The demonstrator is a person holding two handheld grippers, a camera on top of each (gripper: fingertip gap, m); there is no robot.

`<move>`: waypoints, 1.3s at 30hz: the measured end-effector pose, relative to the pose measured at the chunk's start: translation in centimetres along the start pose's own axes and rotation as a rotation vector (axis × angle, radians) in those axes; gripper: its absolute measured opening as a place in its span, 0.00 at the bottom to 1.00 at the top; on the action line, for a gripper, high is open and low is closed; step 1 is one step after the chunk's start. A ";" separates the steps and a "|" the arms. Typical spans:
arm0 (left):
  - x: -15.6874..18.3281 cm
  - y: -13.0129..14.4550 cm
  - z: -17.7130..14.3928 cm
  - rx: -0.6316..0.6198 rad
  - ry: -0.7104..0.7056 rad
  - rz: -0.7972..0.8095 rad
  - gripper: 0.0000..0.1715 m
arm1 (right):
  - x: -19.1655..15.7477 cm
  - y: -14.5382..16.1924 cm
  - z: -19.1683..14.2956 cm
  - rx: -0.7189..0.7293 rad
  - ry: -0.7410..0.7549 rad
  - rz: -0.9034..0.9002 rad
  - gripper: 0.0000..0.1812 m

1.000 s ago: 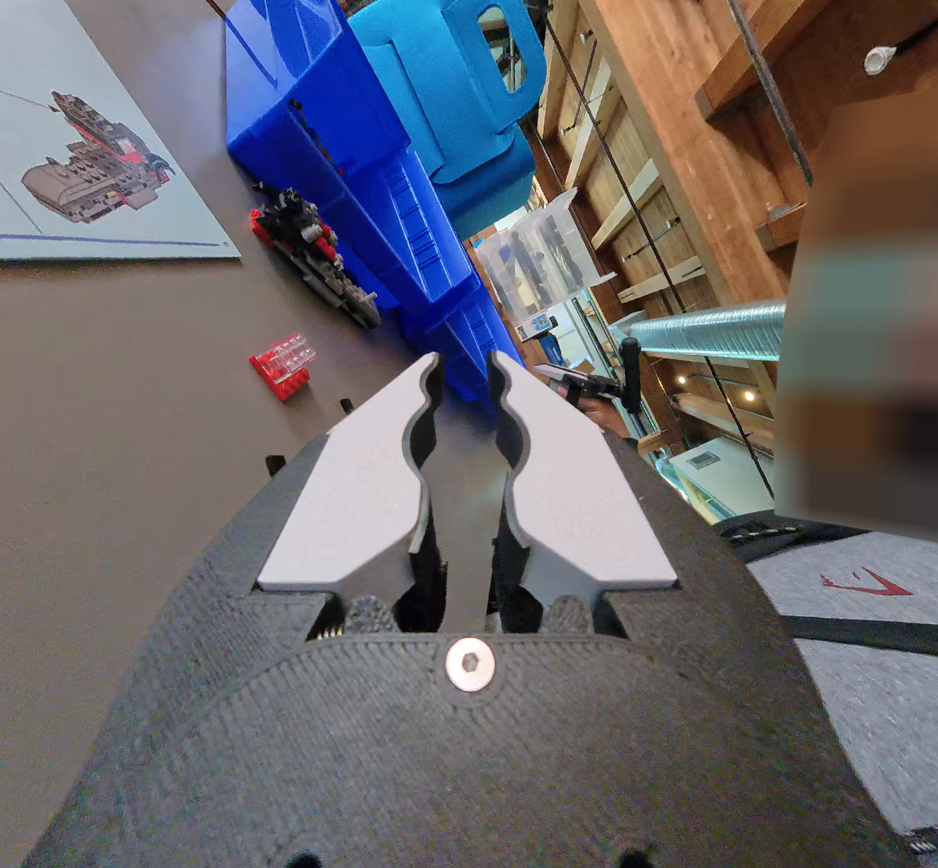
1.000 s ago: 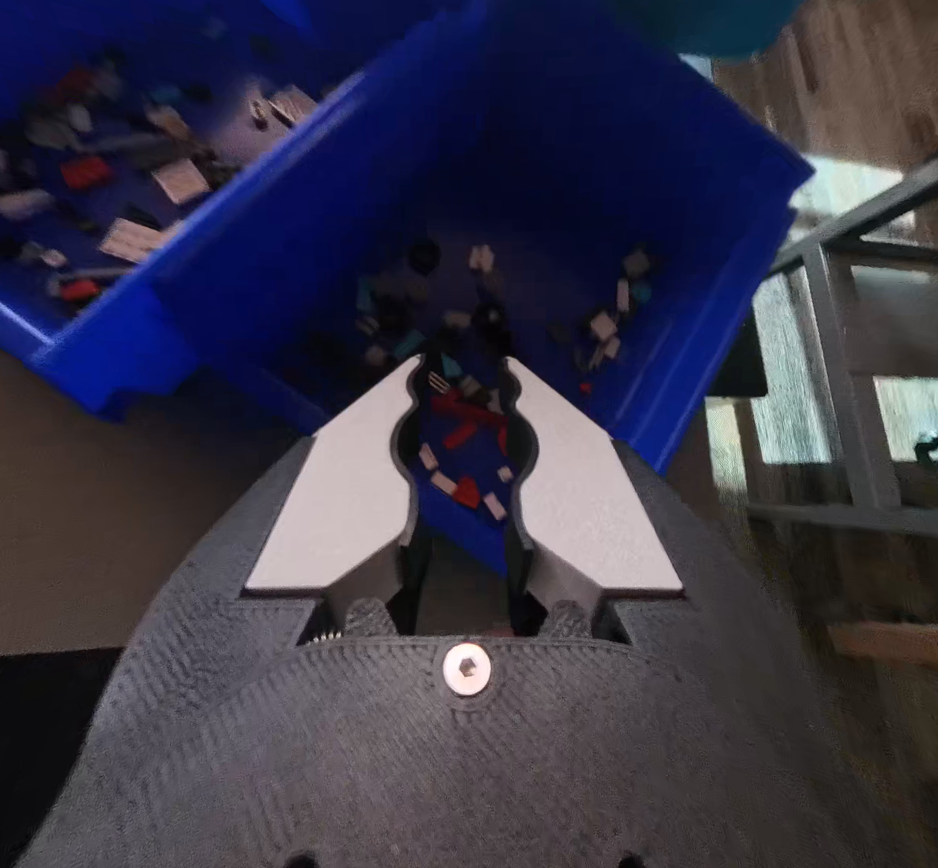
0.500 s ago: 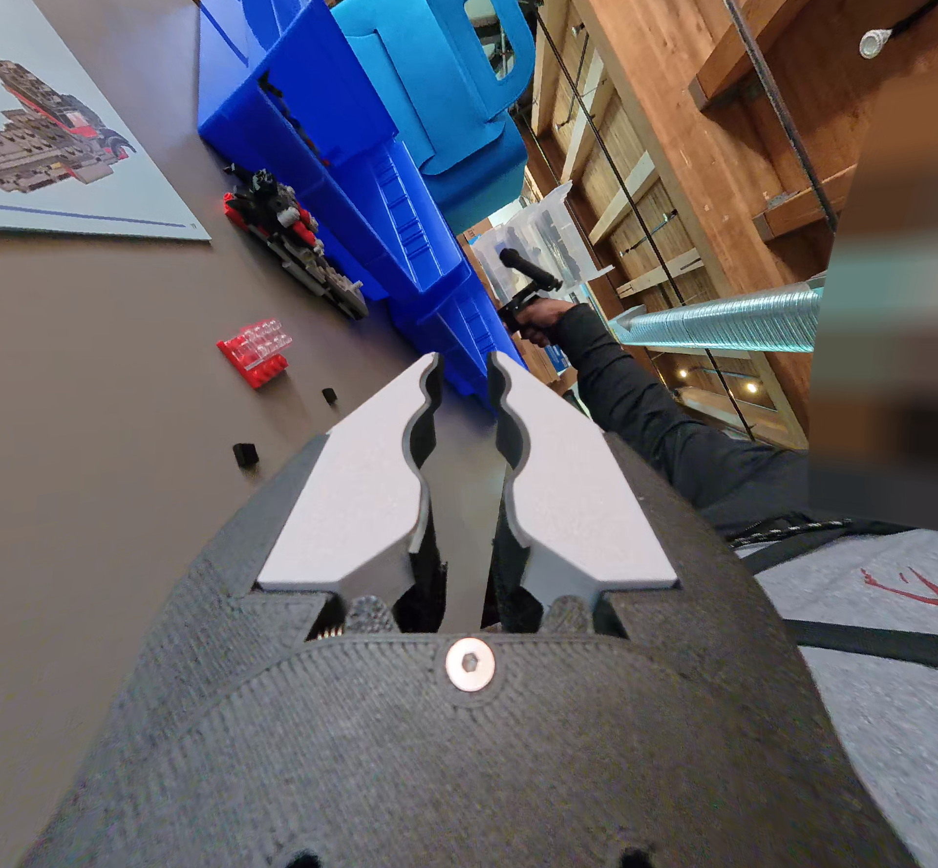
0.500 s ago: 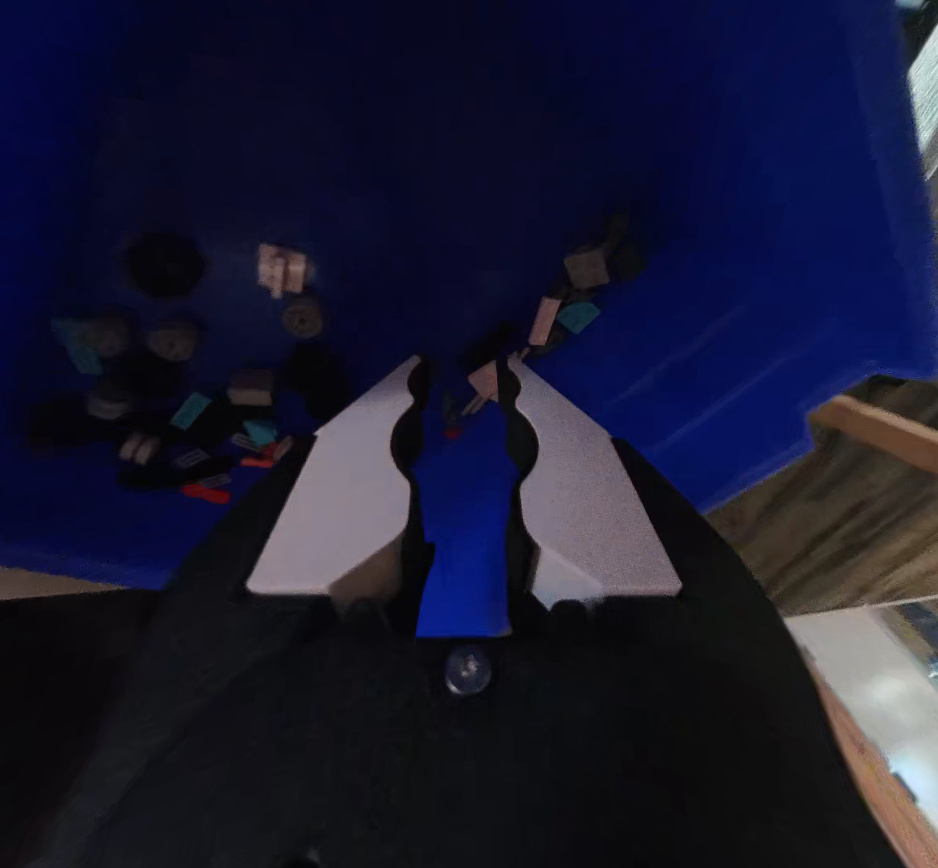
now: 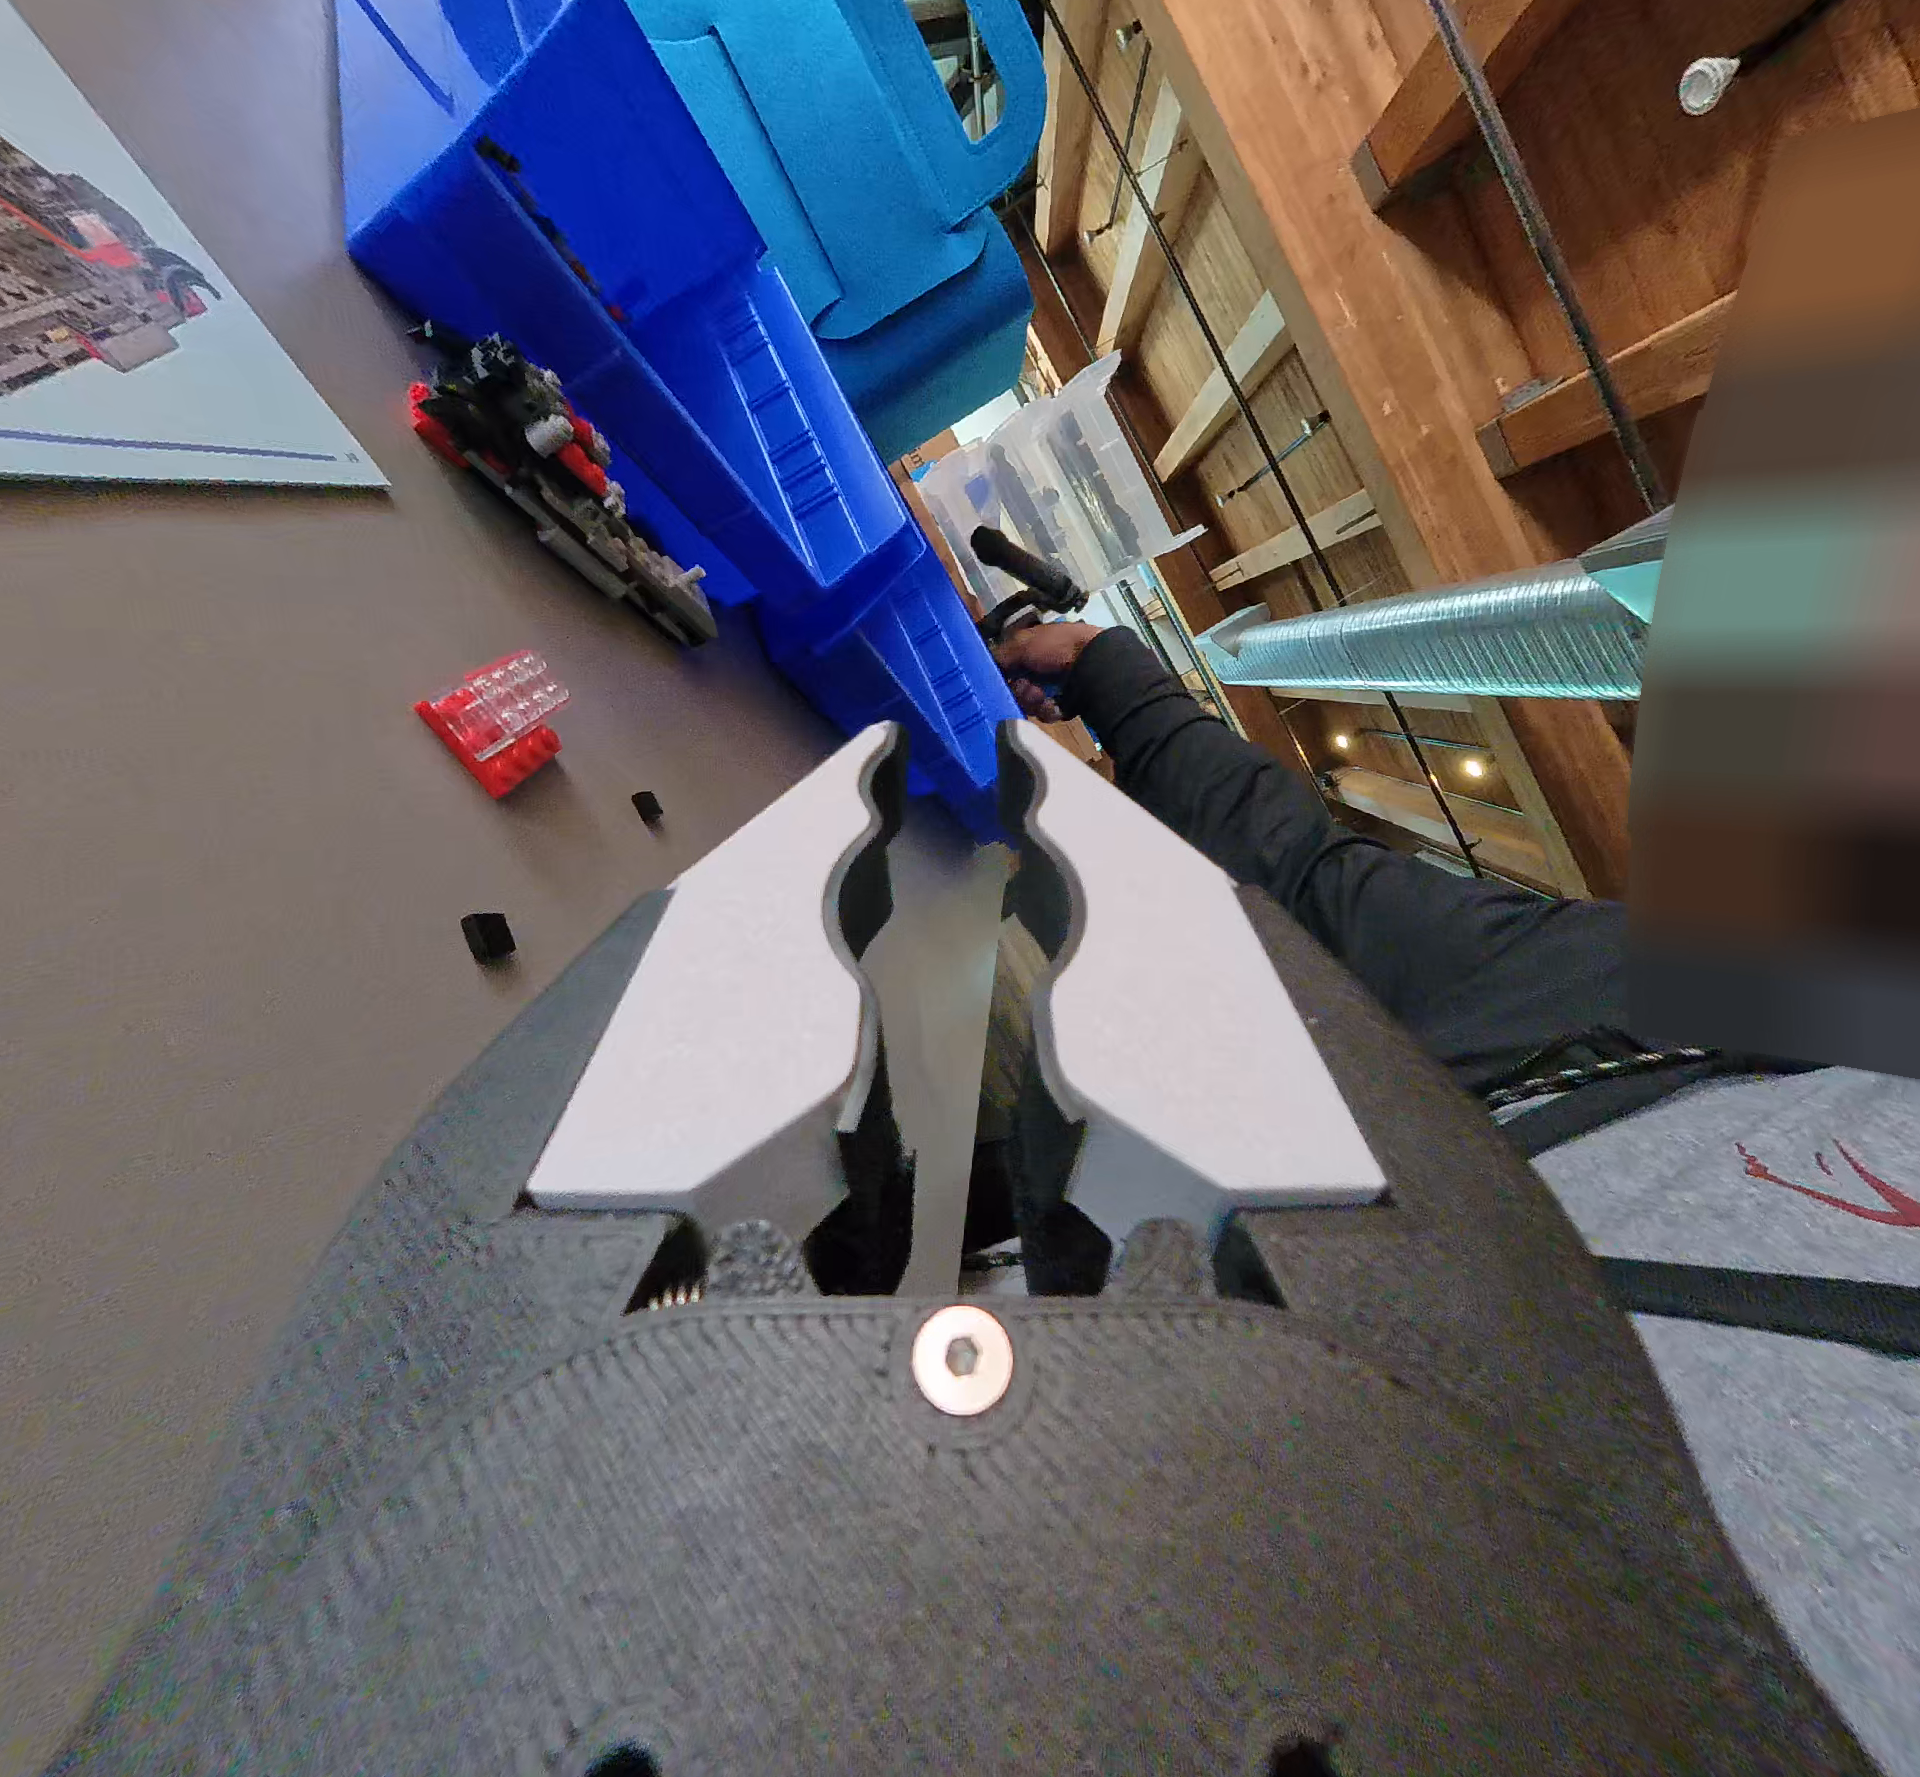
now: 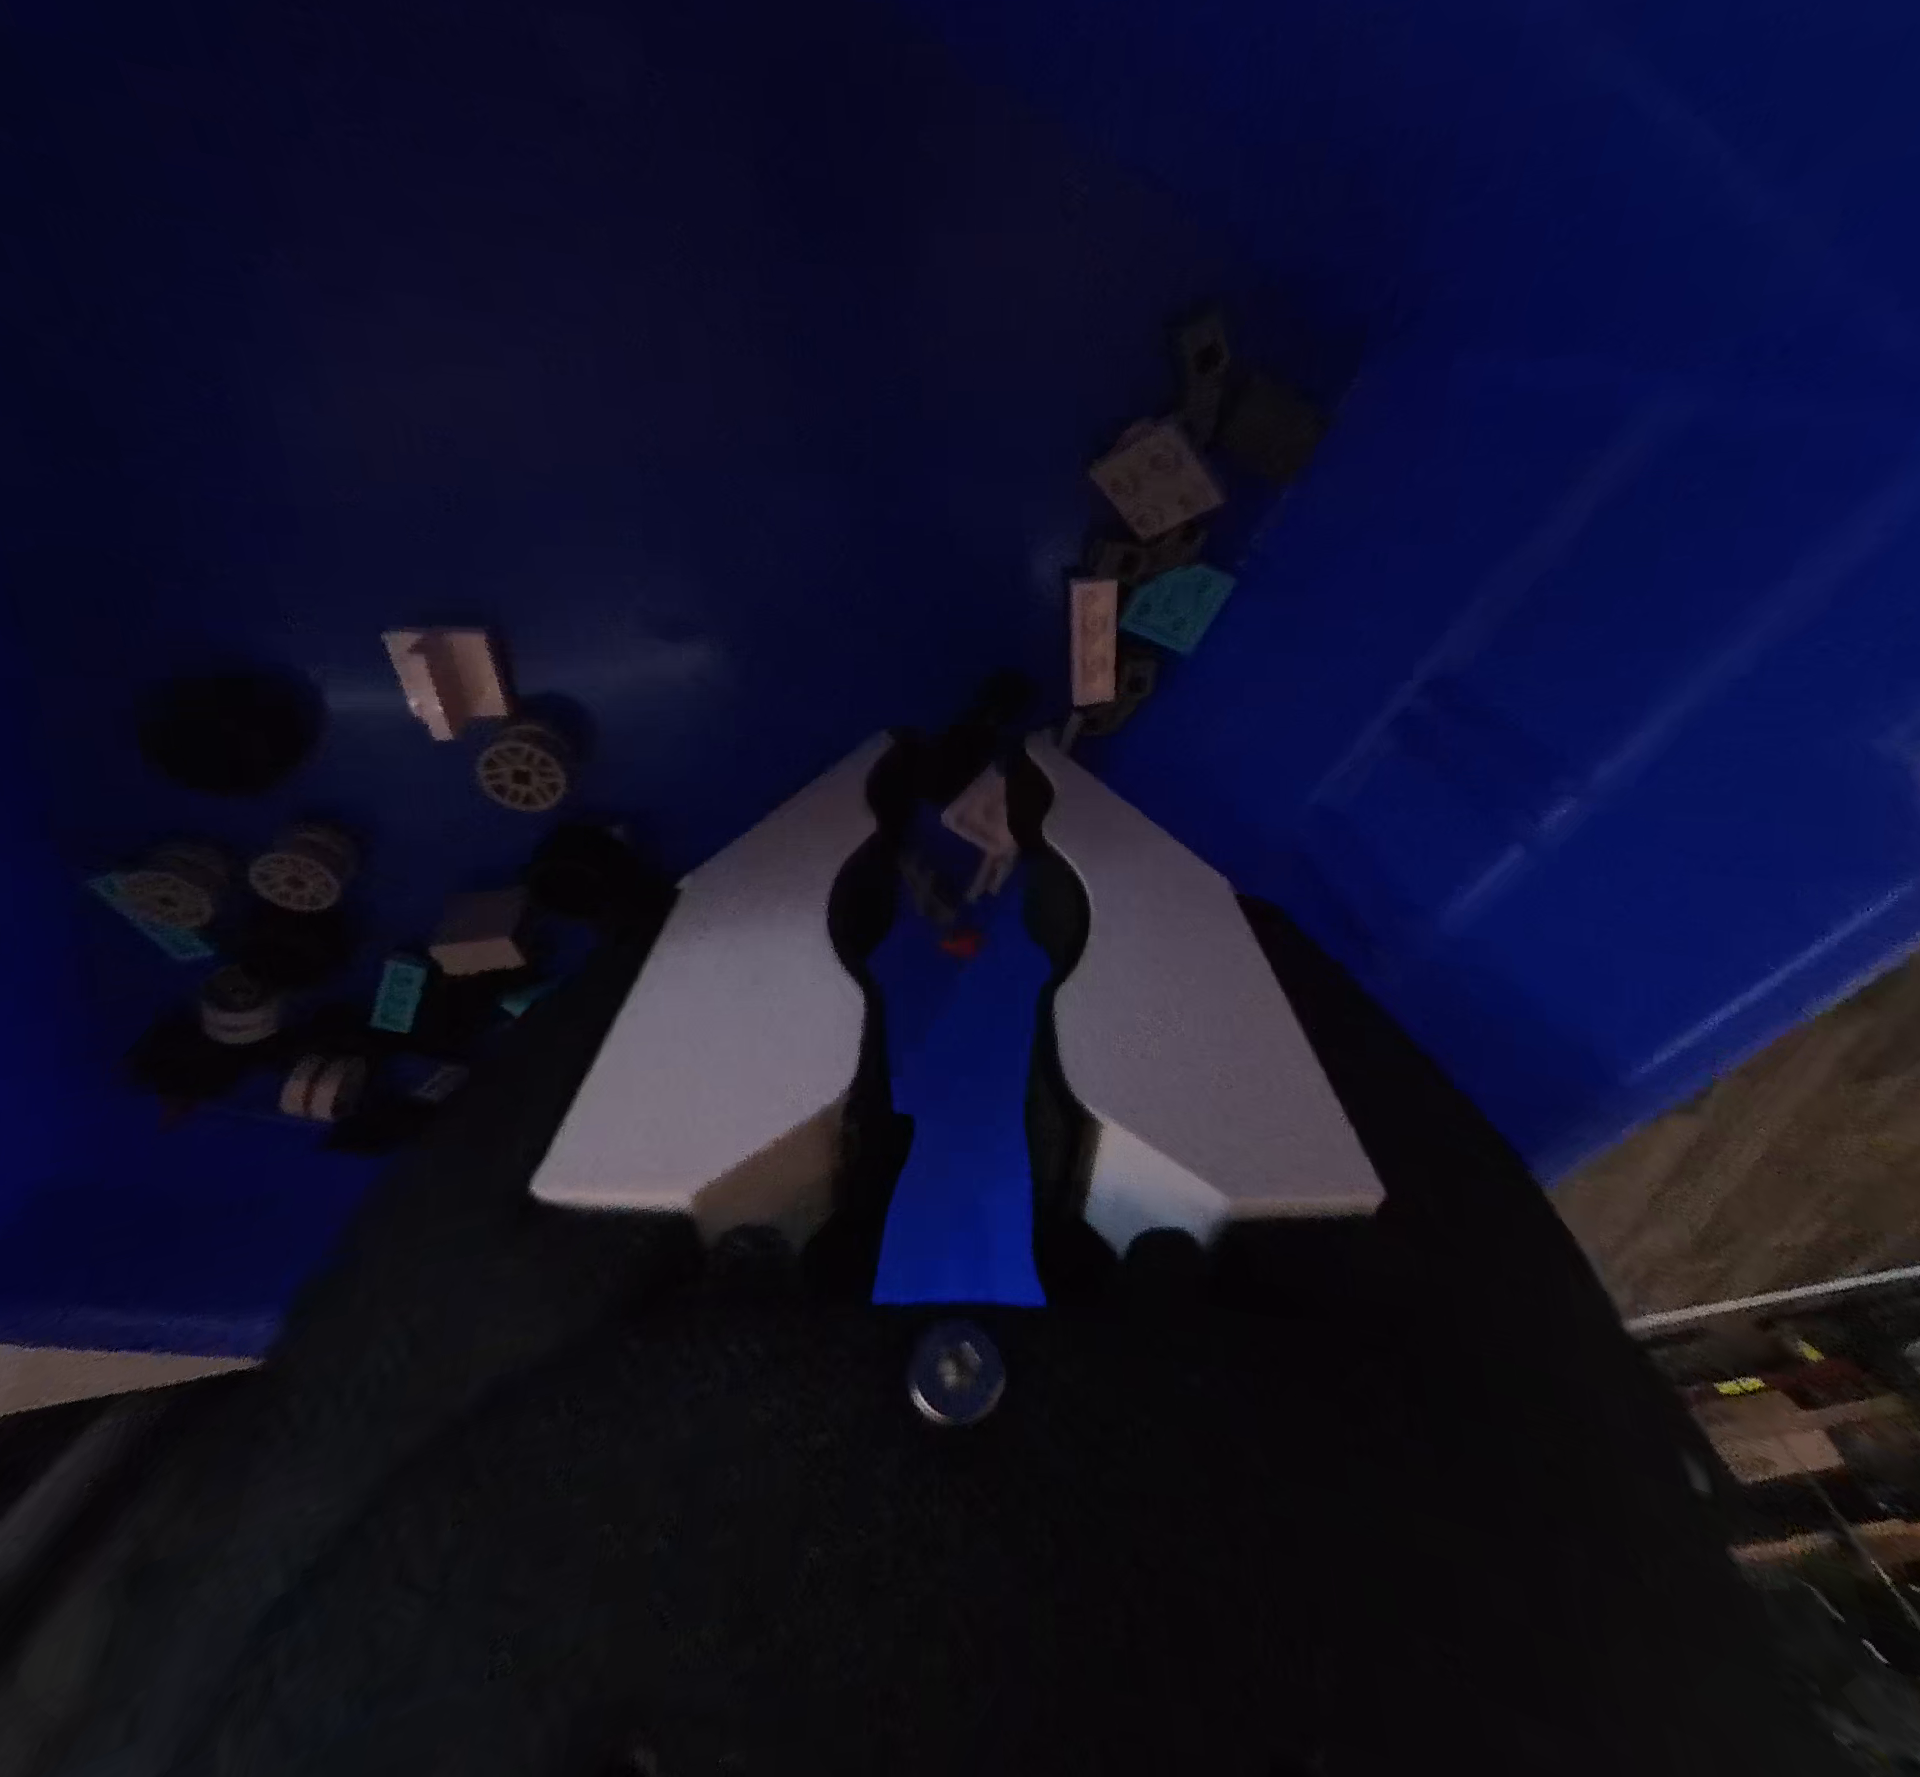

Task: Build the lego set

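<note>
While the right gripper [image 6: 956, 751] was lowered inside a blue bin [image 6: 1558, 584] of loose lego pieces [image 6: 1153, 480], its fingers narrowly parted and empty, the left gripper [image 5: 948, 740] was held likewise over the worktop [image 5: 208, 896], near the part-built model [image 5: 561, 491].

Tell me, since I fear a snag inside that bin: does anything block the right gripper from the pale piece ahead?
Nothing visible does. The right gripper has open jaws, and the pale piece sits between their tips.
</note>
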State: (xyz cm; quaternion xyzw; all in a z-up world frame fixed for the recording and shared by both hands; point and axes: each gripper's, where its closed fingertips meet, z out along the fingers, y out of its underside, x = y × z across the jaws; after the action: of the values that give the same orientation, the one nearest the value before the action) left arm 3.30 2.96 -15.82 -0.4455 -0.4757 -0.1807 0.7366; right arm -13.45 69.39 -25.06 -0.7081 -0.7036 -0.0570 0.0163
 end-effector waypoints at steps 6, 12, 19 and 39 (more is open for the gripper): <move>0.3 -0.1 -0.8 0.016 0.010 0.001 0.10 | 0.2 -0.3 0.5 0.023 -0.016 0.053 0.07; 0.5 -0.3 -1.1 0.029 0.027 -0.002 0.10 | -2.4 -1.0 -0.3 0.080 -0.142 0.029 0.13; 0.6 0.1 -1.0 0.009 0.024 0.010 0.10 | -0.1 -0.9 -0.8 0.089 -0.012 0.047 0.12; 0.9 0.1 -1.3 0.021 0.026 0.009 0.10 | -2.9 -1.5 -2.1 0.236 -0.122 -0.007 0.06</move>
State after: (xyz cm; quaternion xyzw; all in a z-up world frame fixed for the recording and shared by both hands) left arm 4.52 2.08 -15.35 -0.4374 -0.4662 -0.1783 0.7480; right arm -15.10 66.28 -23.35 -0.7012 -0.7074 0.0693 0.0562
